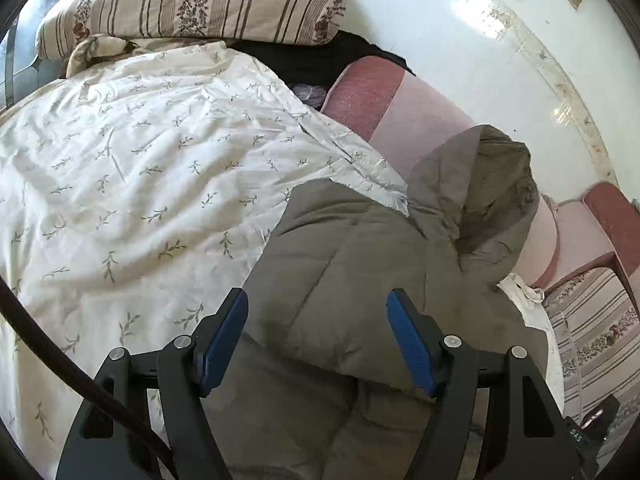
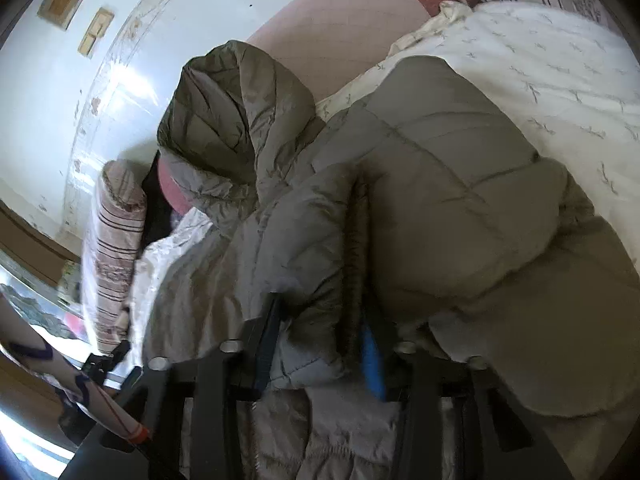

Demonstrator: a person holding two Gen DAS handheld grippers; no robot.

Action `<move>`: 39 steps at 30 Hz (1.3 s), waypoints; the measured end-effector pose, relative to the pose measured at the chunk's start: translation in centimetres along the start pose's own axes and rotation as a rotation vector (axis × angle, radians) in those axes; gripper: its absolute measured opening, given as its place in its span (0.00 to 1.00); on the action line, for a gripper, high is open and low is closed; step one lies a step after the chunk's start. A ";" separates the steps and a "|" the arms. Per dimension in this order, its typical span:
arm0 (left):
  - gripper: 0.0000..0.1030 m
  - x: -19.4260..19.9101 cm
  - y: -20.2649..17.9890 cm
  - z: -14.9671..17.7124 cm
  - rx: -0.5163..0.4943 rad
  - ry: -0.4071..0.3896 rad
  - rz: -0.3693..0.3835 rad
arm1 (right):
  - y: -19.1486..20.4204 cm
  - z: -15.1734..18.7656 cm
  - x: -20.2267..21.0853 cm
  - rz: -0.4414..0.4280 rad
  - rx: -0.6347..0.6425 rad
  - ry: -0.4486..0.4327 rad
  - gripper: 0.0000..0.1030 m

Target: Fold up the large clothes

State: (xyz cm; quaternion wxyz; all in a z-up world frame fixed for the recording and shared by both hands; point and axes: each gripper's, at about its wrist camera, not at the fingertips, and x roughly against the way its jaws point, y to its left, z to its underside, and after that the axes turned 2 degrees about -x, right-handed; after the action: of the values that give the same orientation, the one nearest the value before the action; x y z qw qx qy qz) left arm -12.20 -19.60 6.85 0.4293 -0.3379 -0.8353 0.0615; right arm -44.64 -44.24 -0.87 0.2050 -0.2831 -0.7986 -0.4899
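An olive-grey puffer jacket lies on a cream leaf-print duvet, its hood towards the pink headboard. My left gripper hovers open just over the jacket's quilted body, with its blue pads wide apart and nothing pressed between them. In the right wrist view the jacket fills the middle and the hood stands at upper left. My right gripper is shut on a bunched fold of the jacket's front edge by the zipper, and the fabric fills the gap between its pads.
A striped floral pillow lies at the duvet's far end, over a dark cloth. A pink padded headboard runs along the white wall. Another striped pillow stands to the left in the right wrist view.
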 end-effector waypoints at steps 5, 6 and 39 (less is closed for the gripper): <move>0.69 -0.6 -1.0 -0.1 -0.058 -0.005 -0.024 | 2.5 -0.4 2.9 0.173 0.153 -0.167 0.17; 0.69 -0.9 -1.4 0.1 -0.081 -0.004 -0.040 | 2.9 -0.4 3.3 0.232 0.189 -0.199 0.17; 0.81 -4.1 -9.1 6.1 -0.417 0.052 -0.145 | 2.7 0.6 -0.6 0.388 0.300 -0.085 0.36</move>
State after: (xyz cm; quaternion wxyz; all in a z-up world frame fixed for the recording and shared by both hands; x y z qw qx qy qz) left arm -19.80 -27.96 3.85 0.3748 -0.3596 -0.8408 -0.1523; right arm -42.45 -42.92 0.32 0.3014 -0.4177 -0.8011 -0.3049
